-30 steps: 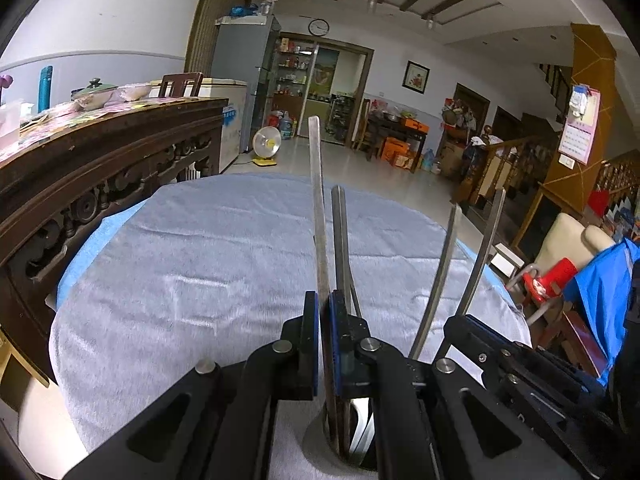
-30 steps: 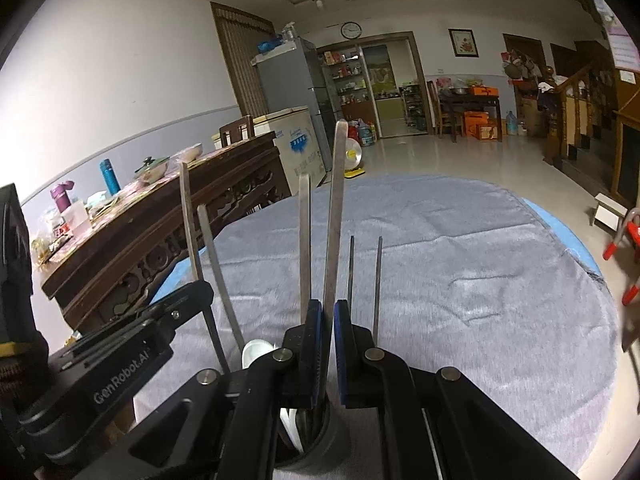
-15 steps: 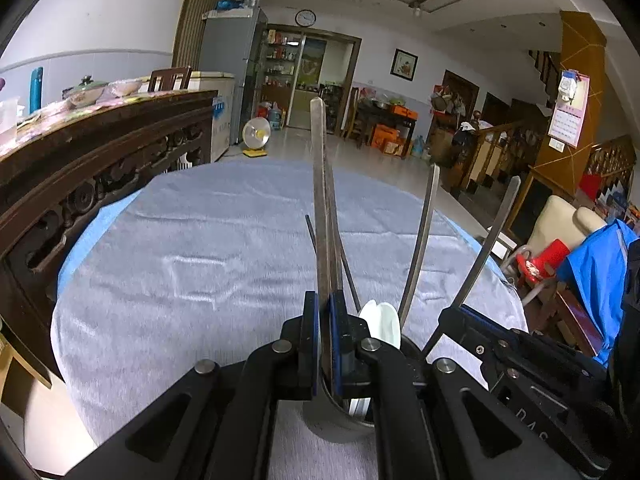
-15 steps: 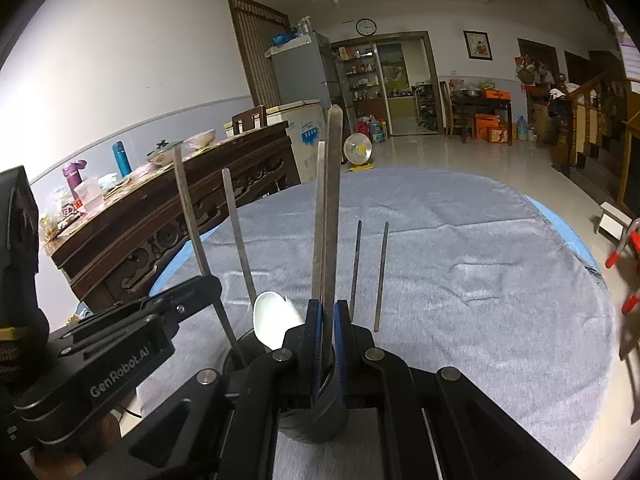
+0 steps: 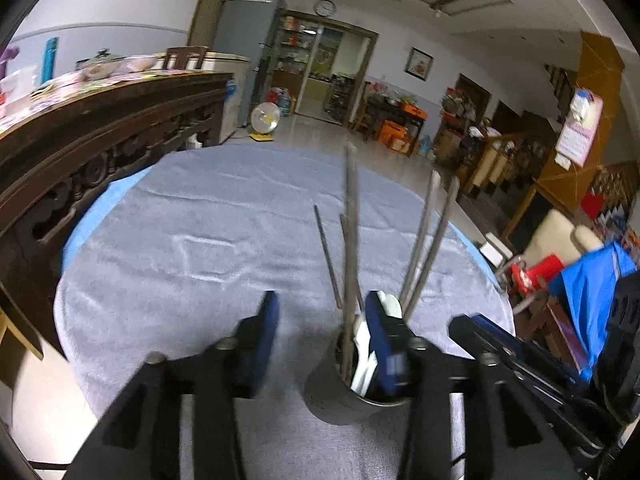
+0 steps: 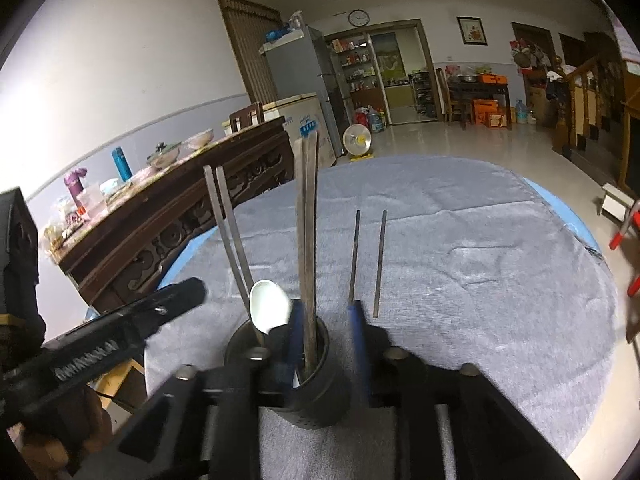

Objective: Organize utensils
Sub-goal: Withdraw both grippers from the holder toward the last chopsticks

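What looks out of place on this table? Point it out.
Two thin dark chopsticks lie loose on the grey cloth just beyond the utensil holder, while the other chopsticks and the white spoon stand inside it.

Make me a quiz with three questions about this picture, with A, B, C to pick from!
1. Where is the white spoon?
A) in the dark utensil holder
B) on the floor
C) in a drawer

2. How many thin dark sticks lie on the grey cloth?
A) two
B) five
C) none

3. How does the dark utensil holder stand?
A) tipped over
B) upright
C) upside down

Answers:
1 A, its bowl pokes out above the holder's rim.
2 A, a pair lies side by side beyond the holder.
3 B, its open mouth faces up with metal handles sticking out.
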